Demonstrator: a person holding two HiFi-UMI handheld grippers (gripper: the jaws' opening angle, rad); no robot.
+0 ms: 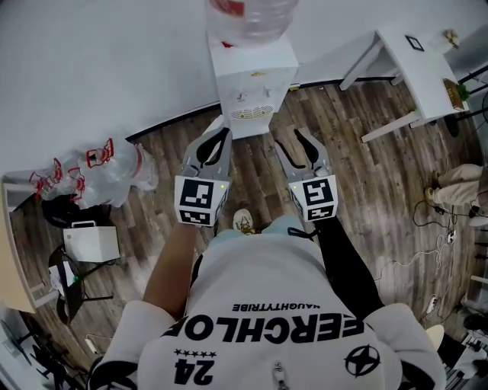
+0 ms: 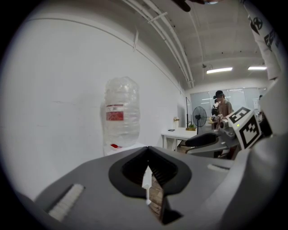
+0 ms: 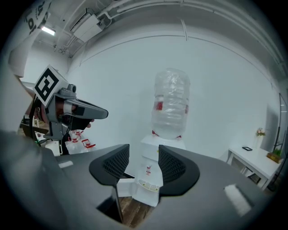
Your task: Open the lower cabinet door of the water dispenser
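Note:
The white water dispenser point(image 1: 252, 76) stands against the wall ahead, with a clear bottle point(image 1: 248, 19) on top. Both grippers hover in front of it, apart from it. My left gripper point(image 1: 213, 145) has its jaws closed together, and its view shows the bottle point(image 2: 121, 112) above them. My right gripper point(image 1: 301, 148) is open and empty, and the dispenser front point(image 3: 150, 179) with its drip grille shows through the gap. A white panel point(image 3: 121, 184) juts out left of the dispenser's lower part; I cannot tell whether it is the cabinet door. The lower cabinet is mostly hidden.
A white table point(image 1: 415, 61) stands to the right of the dispenser. Clear bags of empty bottles point(image 1: 99, 171) and a white box point(image 1: 91, 240) lie at the left. A person's legs point(image 1: 457, 183) and cables are on the wooden floor at far right.

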